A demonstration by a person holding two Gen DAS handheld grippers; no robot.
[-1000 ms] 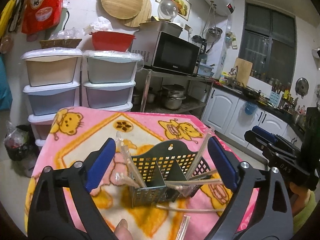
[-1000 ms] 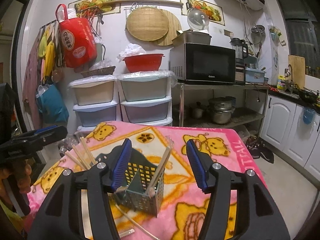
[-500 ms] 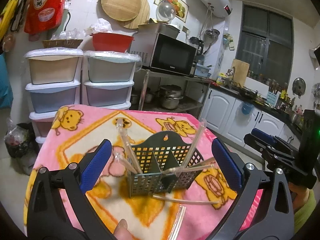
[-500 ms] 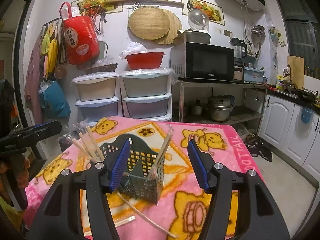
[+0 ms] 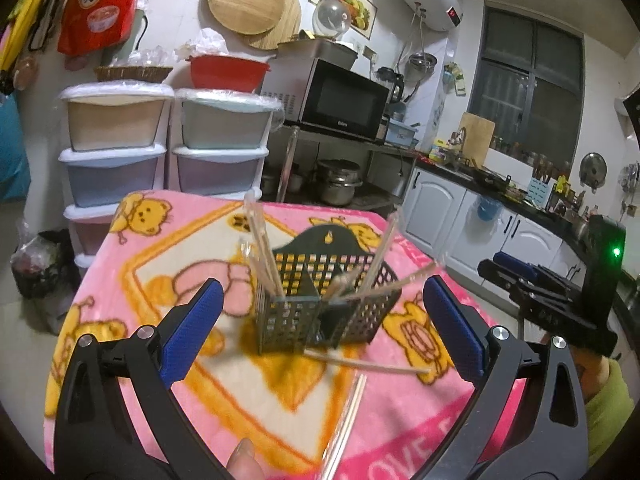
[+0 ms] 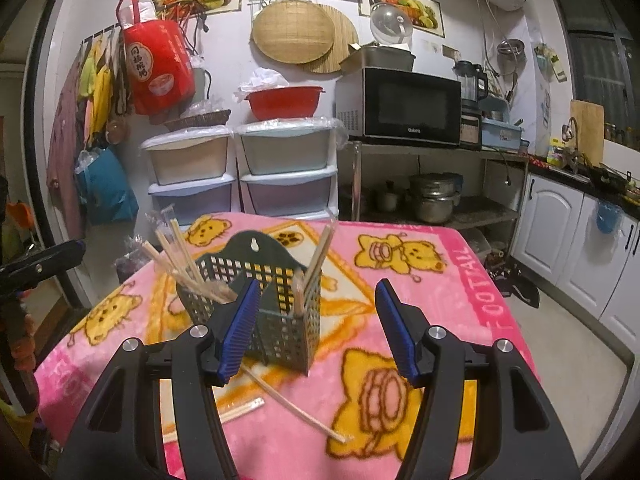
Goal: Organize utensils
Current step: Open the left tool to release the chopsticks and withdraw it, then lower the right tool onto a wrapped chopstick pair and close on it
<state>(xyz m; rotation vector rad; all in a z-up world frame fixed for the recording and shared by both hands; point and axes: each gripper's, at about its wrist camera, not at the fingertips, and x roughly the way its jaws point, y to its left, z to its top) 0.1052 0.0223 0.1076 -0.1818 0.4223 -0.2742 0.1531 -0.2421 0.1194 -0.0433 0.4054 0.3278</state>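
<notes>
**Utensil caddy and chopsticks on blanket-covered table**

Left gripper [image 5: 320, 322]: jaws wide apart, blue pads either side of the caddy in its own view, holding nothing. It also shows at the left edge of the right wrist view.

Blanket [image 6: 460, 280]: pink, with yellow bear prints, covering the table.

Caddy [image 6: 256, 296]: dark perforated holder with a raised back plate and hanging hole, standing upright on the blanket near its middle. A divider splits it into compartments.

Chopsticks, left compartment [image 6: 176, 256]: several wrapped pairs, leaning out to the left.

Chopsticks, right compartment [image 6: 320, 256]: wrapped pairs, leaning out to the right.

Loose chopsticks [image 6: 296, 408]: one pair lying flat on the blanket in front of the caddy, one end at its base. A second pair [image 6: 236, 410] lies further left, near the front edge.

Right gripper [image 6: 316, 328]: jaws wide apart, empty, above the blanket in front of the caddy; the left pad overlaps the caddy's front wall in its own view. From the left wrist view it hangs off the table's right side, apart from the caddy.
</notes>
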